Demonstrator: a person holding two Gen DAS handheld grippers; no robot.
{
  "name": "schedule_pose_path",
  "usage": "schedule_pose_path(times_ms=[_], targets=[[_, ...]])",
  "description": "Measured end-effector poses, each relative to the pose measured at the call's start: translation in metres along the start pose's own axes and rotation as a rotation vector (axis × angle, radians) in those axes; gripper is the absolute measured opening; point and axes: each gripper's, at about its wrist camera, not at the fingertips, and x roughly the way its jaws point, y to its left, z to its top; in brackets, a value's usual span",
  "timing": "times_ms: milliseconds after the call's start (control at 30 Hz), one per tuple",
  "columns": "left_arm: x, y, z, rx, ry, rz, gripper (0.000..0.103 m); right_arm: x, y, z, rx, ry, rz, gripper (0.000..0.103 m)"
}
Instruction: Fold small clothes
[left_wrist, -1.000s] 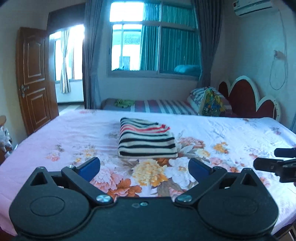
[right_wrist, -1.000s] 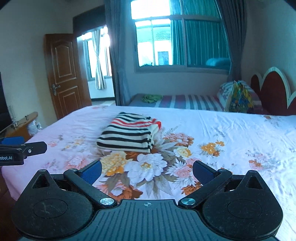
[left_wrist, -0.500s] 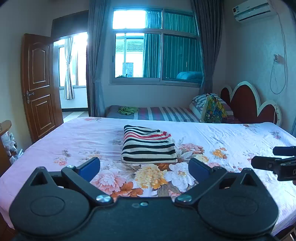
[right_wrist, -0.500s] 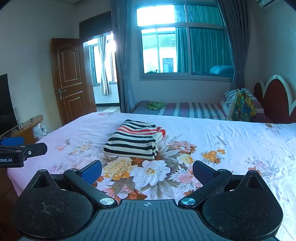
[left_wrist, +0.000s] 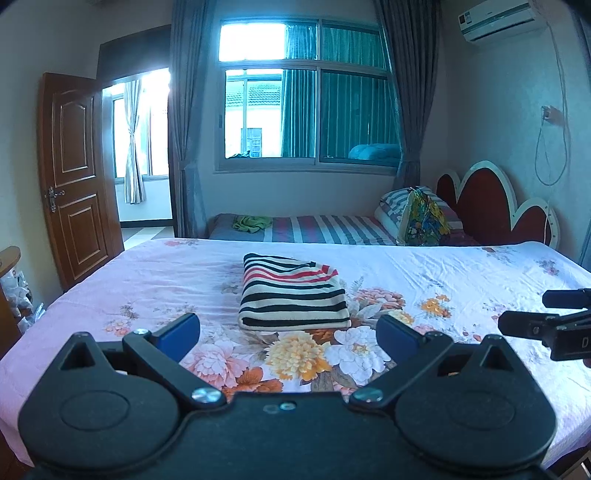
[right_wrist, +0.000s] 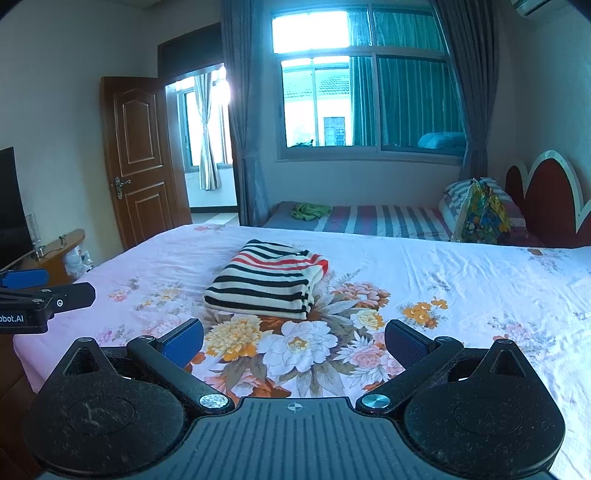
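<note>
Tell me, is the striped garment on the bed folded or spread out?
Folded: the striped garment lies as a compact stacked rectangle, layered edges visible in the right wrist view.

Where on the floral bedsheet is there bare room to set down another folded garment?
Bare sheet lies right of the folded striped garment, reaching the headboard, and left of it to the bed's edge. The near strip is crowded by the open left tool and open right tool.
</note>
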Motion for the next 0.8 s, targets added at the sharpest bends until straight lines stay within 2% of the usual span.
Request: schedule_pose_path(times_ms=[800], targets=[[0.0019,0.0059,0.0003,0.006,0.003,-0.002,0.102,0.0002,0.0009,0.0017,-0.003,0.002,0.010,0.103]])
